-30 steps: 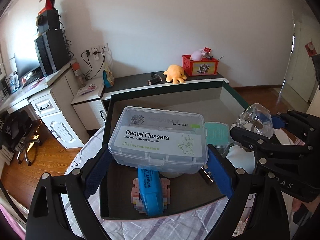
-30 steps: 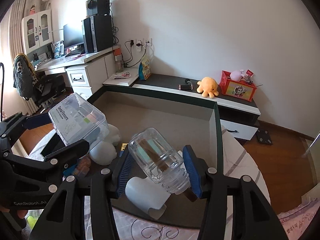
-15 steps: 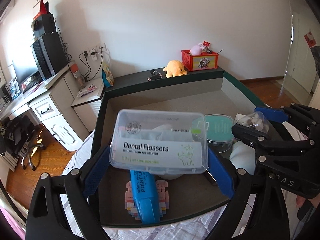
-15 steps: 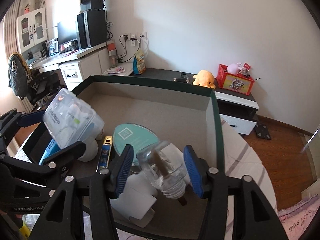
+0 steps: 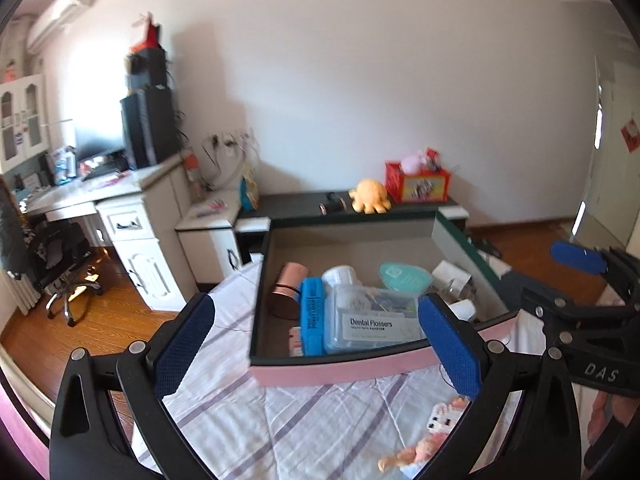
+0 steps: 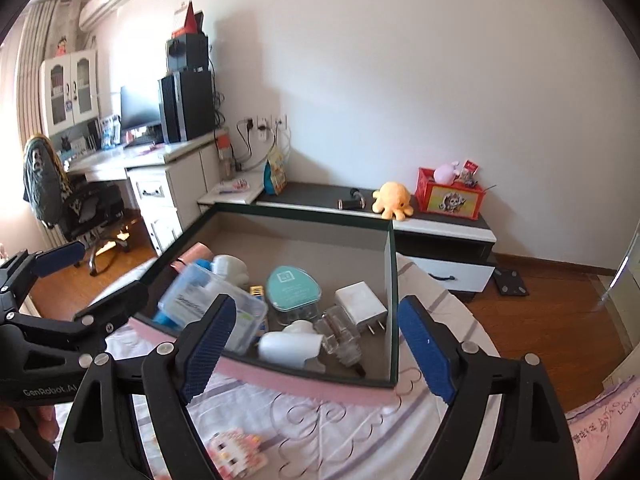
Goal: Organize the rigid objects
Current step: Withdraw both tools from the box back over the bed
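The clear Dental Flossers box [image 5: 372, 320] [image 6: 208, 304] lies tilted on other items inside the black storage box with a pink front wall [image 5: 340, 372] [image 6: 280, 380]. My left gripper [image 5: 316, 348] hangs back over the bedsheet. Its jaws are opening, with nothing between them. A clear glass jar [image 6: 340, 334] lies on its side near the box's front right corner. My right gripper [image 6: 316, 350] is short of the front wall, jaws opening and empty. Each gripper shows at the side of the other's view.
In the box are also a teal round case [image 6: 294, 290], a white charger [image 6: 360, 304], a white bottle [image 6: 288, 344], a blue case [image 5: 312, 320] and a rose-gold cup [image 5: 286, 288]. A pixel-block toy [image 6: 236, 454] and a small figure [image 5: 404, 458] lie on the striped sheet.
Both grippers let go and drew back and up from the box. The flossers box and the jar, held before, now lie inside it. Both pairs of jaws stand wider.
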The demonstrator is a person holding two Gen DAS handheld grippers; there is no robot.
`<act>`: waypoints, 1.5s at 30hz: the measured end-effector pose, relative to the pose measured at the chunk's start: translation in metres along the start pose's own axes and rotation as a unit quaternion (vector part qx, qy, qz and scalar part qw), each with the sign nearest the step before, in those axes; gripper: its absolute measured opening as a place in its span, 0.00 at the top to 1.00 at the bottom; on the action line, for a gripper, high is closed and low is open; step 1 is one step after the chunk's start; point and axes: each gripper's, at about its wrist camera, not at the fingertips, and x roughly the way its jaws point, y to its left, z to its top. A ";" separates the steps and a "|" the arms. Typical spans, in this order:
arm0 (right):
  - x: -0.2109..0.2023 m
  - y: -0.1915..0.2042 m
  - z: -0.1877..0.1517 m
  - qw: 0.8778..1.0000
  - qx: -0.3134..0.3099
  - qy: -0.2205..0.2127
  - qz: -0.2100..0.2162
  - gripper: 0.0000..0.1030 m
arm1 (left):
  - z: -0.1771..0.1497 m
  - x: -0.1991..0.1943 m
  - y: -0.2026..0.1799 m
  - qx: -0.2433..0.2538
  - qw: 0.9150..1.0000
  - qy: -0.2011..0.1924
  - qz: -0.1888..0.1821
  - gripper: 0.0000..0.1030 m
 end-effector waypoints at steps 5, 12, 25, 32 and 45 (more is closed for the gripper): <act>-0.065 0.013 -0.012 0.999 0.009 -0.046 0.008 0.17 | -0.012 -0.066 0.004 -0.011 0.999 -0.039 0.007 0.00; -0.141 0.031 -0.034 0.996 0.020 -0.083 0.025 0.16 | -0.030 -0.148 0.006 -0.021 0.996 -0.086 0.013 0.00; -0.232 0.056 -0.060 0.990 0.014 -0.137 0.015 0.16 | -0.045 -0.241 0.000 -0.018 0.989 -0.145 0.035 0.00; -0.262 0.066 -0.068 0.987 0.005 -0.159 0.000 0.16 | -0.050 -0.269 -0.003 -0.015 0.985 -0.164 0.044 0.00; -0.281 0.071 -0.075 0.985 0.004 -0.172 -0.022 0.16 | -0.052 -0.276 -0.008 -0.012 0.985 -0.167 0.043 0.00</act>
